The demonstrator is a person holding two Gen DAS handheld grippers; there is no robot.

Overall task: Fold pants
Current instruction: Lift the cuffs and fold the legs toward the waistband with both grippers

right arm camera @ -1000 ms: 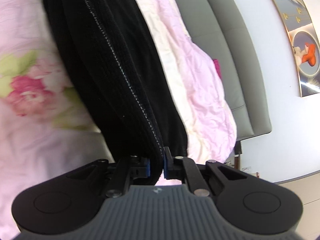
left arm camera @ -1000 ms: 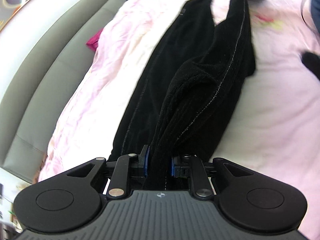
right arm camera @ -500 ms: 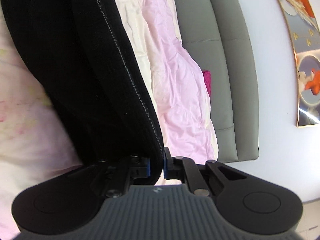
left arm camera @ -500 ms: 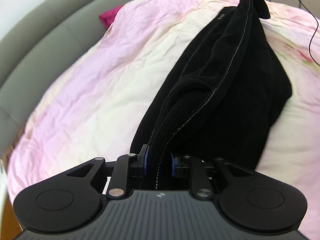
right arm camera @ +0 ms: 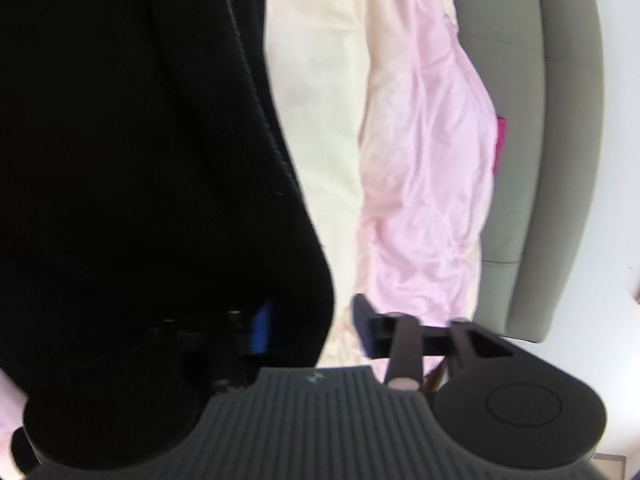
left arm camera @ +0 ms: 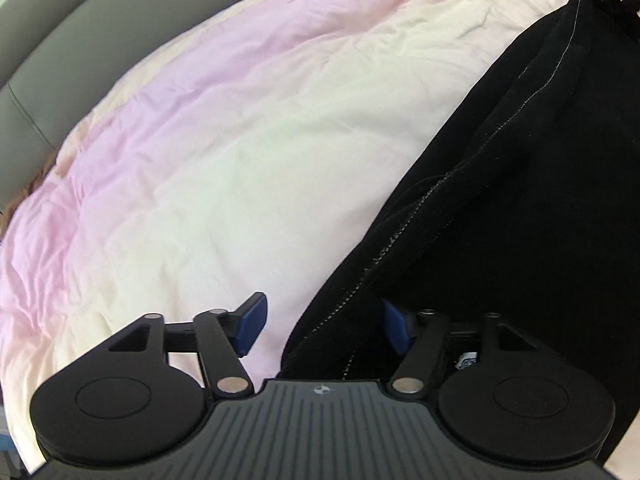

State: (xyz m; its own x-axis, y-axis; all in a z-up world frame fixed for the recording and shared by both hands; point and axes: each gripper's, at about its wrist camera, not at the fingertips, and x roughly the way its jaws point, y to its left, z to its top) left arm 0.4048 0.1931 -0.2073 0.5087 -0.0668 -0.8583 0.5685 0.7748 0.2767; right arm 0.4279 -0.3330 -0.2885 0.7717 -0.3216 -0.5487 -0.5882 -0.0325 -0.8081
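Note:
The black pants [left arm camera: 520,200] lie on a pink and cream quilt [left arm camera: 240,140], with a stitched seam running along their left edge. My left gripper [left arm camera: 323,326] is low over the quilt and its jaws are opening. The pants' edge sits between them near the right blue pad [left arm camera: 394,326], while the left pad [left arm camera: 252,324] is clear of the cloth. In the right wrist view the pants [right arm camera: 140,140] fill the left half. My right gripper [right arm camera: 312,332] is opening too. Cloth hangs between its fingers, and the right finger [right arm camera: 364,332] stands apart from it.
A grey padded headboard [left arm camera: 80,20] borders the quilt; it also shows in the right wrist view as the headboard [right arm camera: 560,160], with a magenta item [right arm camera: 500,144] tucked against it and a white wall [right arm camera: 624,200] behind. Bare quilt [right arm camera: 320,80] spreads beside the pants.
Both grippers were shut on the pants' edge and now stand open. Both have sunk closer to the quilt and shifted sideways, and the pants have come down onto it.

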